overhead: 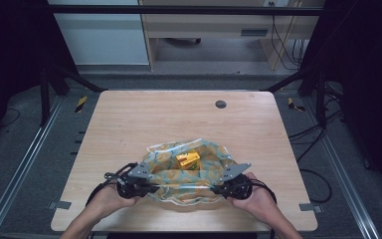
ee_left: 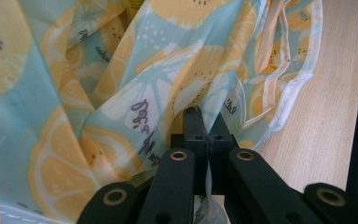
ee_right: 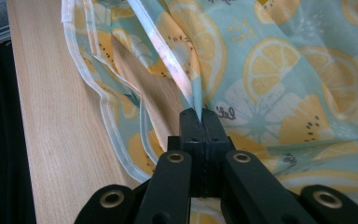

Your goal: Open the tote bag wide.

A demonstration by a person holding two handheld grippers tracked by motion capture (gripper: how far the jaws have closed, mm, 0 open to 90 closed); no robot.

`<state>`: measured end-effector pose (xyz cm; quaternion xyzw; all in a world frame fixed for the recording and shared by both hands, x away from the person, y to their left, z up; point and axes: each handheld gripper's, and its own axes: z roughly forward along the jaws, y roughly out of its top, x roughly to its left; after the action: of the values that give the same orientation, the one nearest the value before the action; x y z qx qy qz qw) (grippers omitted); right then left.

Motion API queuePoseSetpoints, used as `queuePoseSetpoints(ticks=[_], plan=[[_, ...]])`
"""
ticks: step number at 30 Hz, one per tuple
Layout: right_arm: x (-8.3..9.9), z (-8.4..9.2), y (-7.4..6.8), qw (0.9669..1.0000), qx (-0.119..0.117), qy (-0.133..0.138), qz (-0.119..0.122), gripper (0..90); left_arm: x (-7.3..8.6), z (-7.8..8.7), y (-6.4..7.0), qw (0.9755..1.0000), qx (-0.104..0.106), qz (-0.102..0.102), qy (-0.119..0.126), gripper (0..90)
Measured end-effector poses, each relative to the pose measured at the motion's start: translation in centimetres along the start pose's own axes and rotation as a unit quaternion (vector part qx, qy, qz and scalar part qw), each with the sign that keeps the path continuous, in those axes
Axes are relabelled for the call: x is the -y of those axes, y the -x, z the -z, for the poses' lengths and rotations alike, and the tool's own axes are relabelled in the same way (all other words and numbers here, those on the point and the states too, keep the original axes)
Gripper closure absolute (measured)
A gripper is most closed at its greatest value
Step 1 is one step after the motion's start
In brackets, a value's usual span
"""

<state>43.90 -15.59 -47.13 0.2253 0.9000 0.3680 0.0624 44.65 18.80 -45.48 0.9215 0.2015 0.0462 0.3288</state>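
bag: lemon-print plastic bag (overhead: 189,172) lay on the near half of the wooden table (overhead: 179,119), crumpled, mouth edge facing me.
bag vs tools: I had it stretched between both grippers, one edge at each.
left gripper: left gripper (overhead: 135,185) sat at the bag's left near edge; I saw its jaws pressed together on a fold of the film (ee_left: 168,121), film running down between them.
right gripper: right gripper (overhead: 233,187) at the bag's right near edge; jaws clamped on the bag's white-seamed rim (ee_right: 168,56), which rose straight out of the tips.
contents: small yellow box (overhead: 187,159) inside the bag, beyond and between my two grippers, touching neither.
hands: both low, at table level.
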Motion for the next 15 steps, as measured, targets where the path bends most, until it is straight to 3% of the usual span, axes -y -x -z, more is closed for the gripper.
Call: queuePoseSetpoints(ticks=[4,10,15], plan=[[0.14,0.09,-0.09,1.0,-0.001,-0.002,0.0,90.0,0.06,-0.08,0.32,1.0,0.0,0.003,0.006,90.0],[0.22,0.17,-0.46,0.9999,-0.006,-0.008,0.006,90.0,0.34,-0.14,0.45,0.9999,0.002,-0.005,-0.01,90.0],[0.31,0.06,-0.59,0.9999,-0.009,-0.009,0.007,90.0,0.43,-0.06,0.7,1.0,-0.001,-0.006,-0.008,90.0]])
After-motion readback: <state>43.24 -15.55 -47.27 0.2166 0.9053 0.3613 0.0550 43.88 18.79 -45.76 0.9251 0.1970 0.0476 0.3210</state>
